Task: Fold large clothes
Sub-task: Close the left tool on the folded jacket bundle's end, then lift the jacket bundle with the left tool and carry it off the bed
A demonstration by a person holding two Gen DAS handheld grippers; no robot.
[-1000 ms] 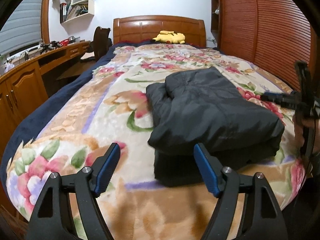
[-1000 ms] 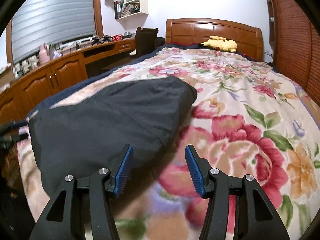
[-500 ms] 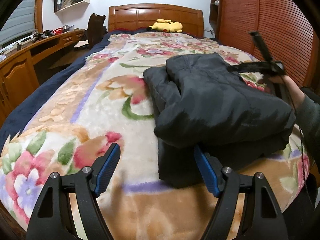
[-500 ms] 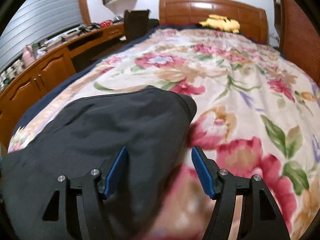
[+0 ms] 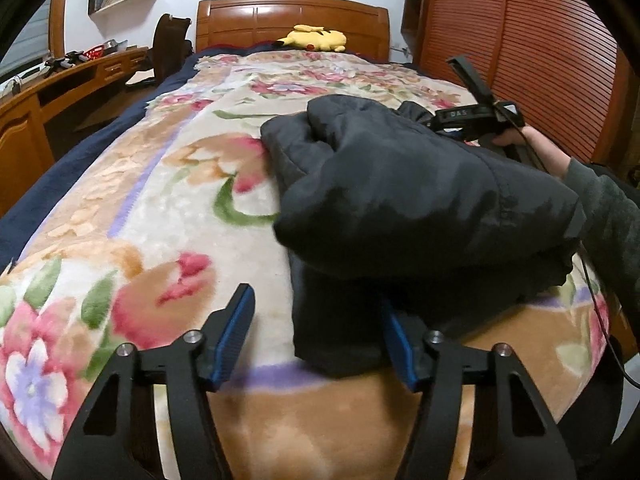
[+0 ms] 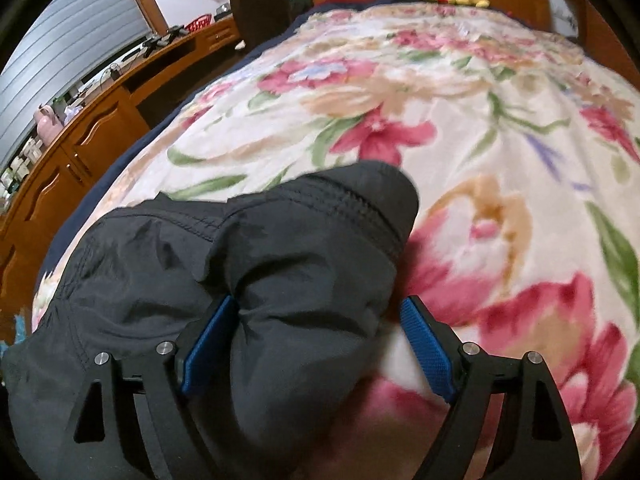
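Note:
A black padded jacket (image 5: 420, 200) lies folded in a thick bundle on the flowered blanket (image 5: 168, 200) of the bed. My left gripper (image 5: 316, 340) is open at the bundle's near left corner, with the lower layer's edge between its blue pads. My right gripper (image 6: 316, 344) is open over the bundle's far end (image 6: 280, 264), and cloth bulges up between its fingers. The right gripper also shows in the left wrist view (image 5: 476, 116), held by a hand at the jacket's far right side.
A wooden headboard (image 5: 292, 16) with a yellow plush toy (image 5: 316, 38) stands at the far end. A wooden desk and cupboards (image 5: 60, 92) run along the left. A slatted wooden wardrobe (image 5: 540, 48) stands on the right. The blanket's near edge drops off below my left gripper.
Both grippers have moved in onto the jacket. The left one now straddles the near corner. The right one has come down onto the far end, cloth pushing between its fingers.

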